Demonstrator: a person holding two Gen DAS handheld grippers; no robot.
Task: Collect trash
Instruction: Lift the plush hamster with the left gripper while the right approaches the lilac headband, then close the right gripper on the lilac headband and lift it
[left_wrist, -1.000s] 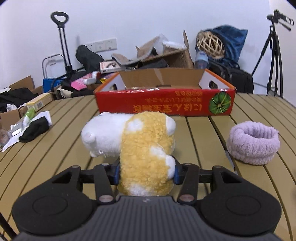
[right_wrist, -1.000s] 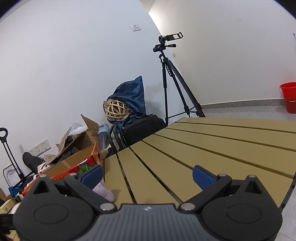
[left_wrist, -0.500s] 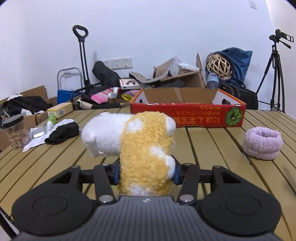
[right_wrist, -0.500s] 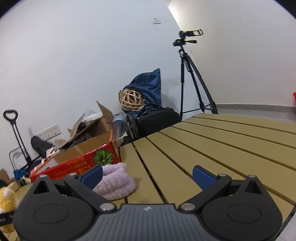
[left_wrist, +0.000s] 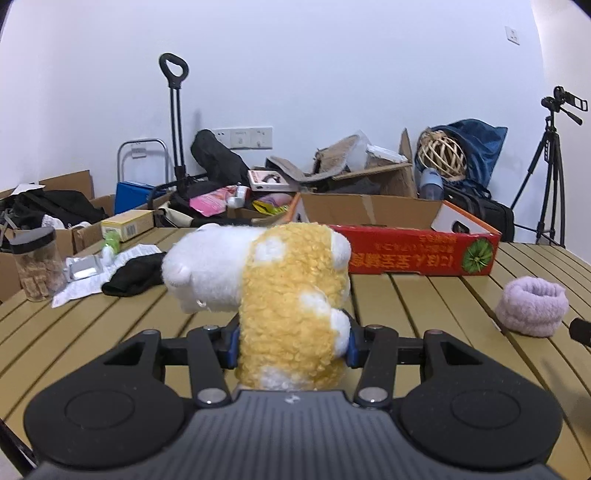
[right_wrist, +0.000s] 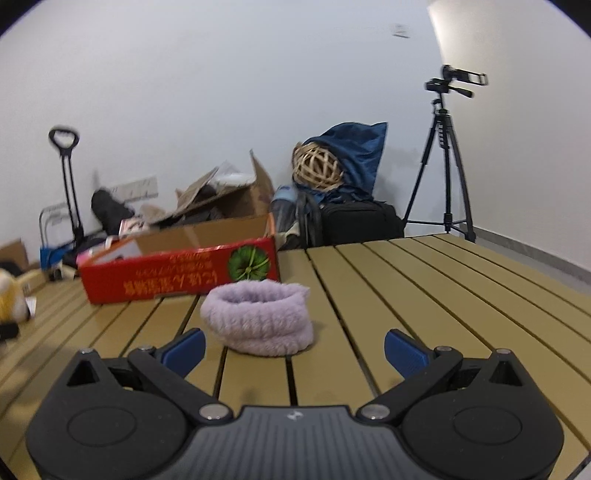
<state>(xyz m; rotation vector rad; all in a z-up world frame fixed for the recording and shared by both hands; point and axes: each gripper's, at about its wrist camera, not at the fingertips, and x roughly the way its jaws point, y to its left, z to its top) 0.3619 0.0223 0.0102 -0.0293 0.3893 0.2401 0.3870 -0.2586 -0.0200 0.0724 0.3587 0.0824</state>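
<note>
Across the slatted tabletop (right_wrist: 424, 295) the widest bare stretch runs toward 1 and 2 o'clock in the right wrist view, out to the far edge in front of a tripod (right_wrist: 441, 166) by the wall. At 11 o'clock a red cardboard box (right_wrist: 177, 277) sits on the tabletop, open at the top; its inside cannot be seen from here. Behind it stands a larger brown carton (left_wrist: 369, 173) with loose cardboard and paper poking out. Toward 9 o'clock in the left wrist view a clear jar (left_wrist: 35, 266) with brownish contents stands near the tabletop's edge, beside a black cloth (left_wrist: 135, 275) lying on white paper. The left tongs (left_wrist: 291, 338) point slightly downward over the tabletop and are clamped on a yellow and white plush toy (left_wrist: 291, 295). The right tongs (right_wrist: 293, 349) are spread wide with nothing between them, aimed at a purple fuzzy band (right_wrist: 258, 317) resting on the tabletop just ahead.
</note>
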